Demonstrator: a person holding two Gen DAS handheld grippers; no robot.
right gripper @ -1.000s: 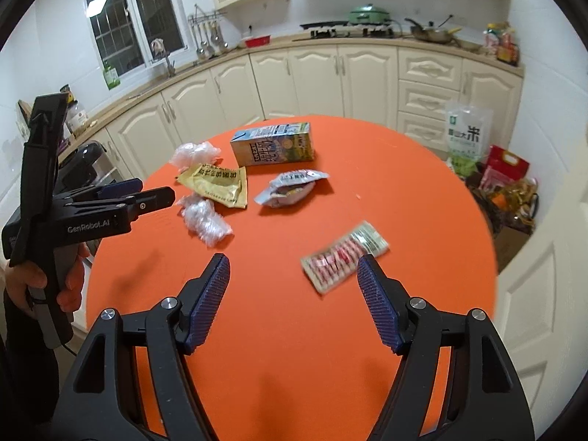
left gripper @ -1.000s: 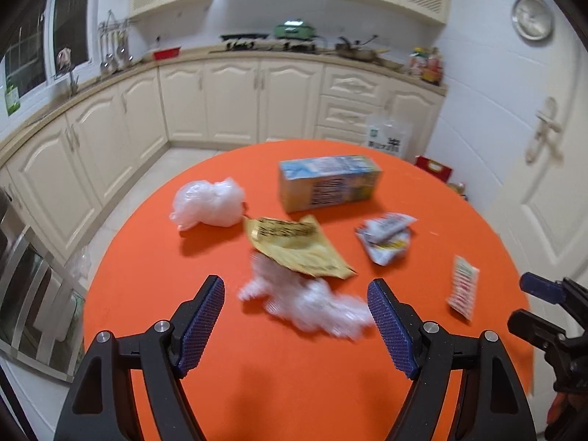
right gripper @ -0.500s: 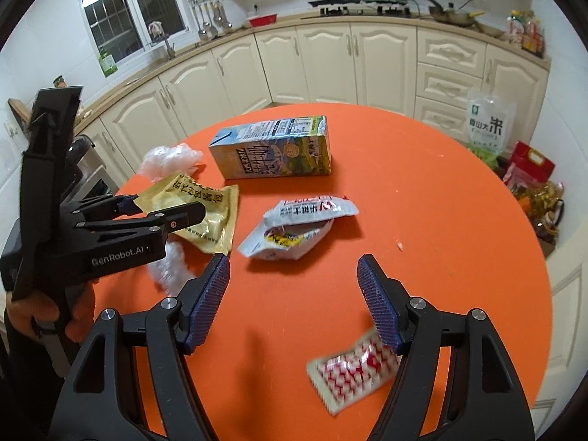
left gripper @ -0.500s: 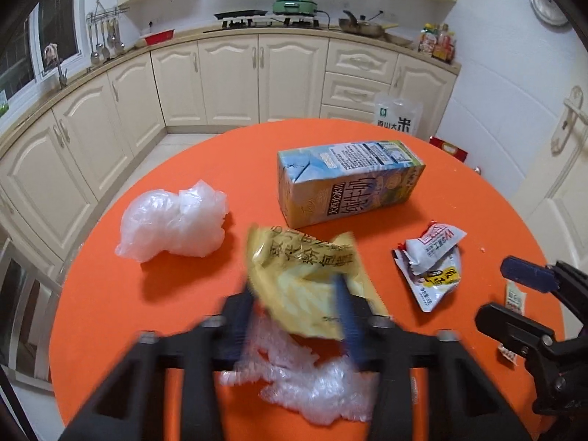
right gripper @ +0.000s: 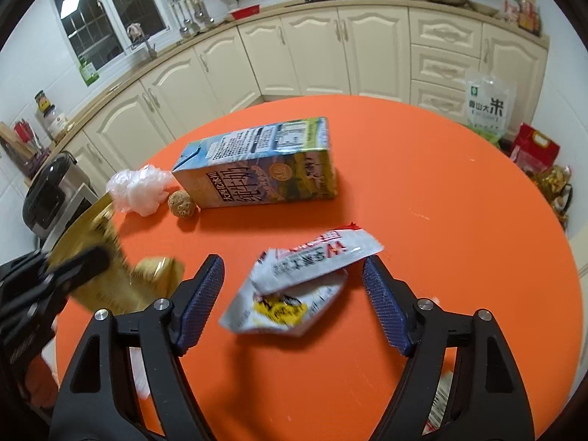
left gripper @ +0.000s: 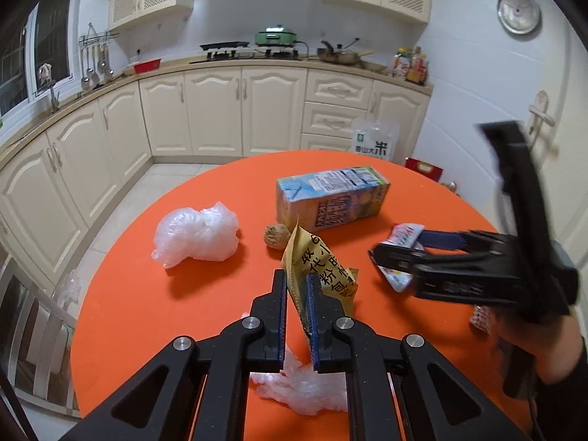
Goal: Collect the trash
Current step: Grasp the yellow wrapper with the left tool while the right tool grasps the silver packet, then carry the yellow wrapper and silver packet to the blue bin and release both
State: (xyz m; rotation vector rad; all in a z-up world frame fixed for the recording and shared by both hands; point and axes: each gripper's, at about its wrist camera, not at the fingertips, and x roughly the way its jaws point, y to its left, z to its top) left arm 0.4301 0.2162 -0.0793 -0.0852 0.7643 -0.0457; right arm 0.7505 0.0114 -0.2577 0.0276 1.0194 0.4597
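My left gripper (left gripper: 296, 299) is shut on a yellow snack bag (left gripper: 319, 264) and holds it lifted above the orange table (left gripper: 147, 301); the bag also shows in the right wrist view (right gripper: 110, 268). My right gripper (right gripper: 292, 290) is open, its jaws on either side of a torn white wrapper (right gripper: 294, 286) that lies on the table. In the left wrist view the right gripper (left gripper: 400, 250) sits at that wrapper (left gripper: 402, 235). A milk carton (right gripper: 257, 169) lies on its side behind it.
A crumpled clear plastic bag (left gripper: 196, 235) and a small brown ball (left gripper: 275, 236) lie left of the carton (left gripper: 330, 198). Crumpled clear film (left gripper: 301, 386) lies under my left gripper. A red-and-white packet (left gripper: 481, 318) sits at the table's right edge. Cabinets stand beyond the table.
My left gripper closed on the yellow snack bag and lifted it, uncovering the brown ball. My right gripper moved forward to straddle the torn white wrapper.
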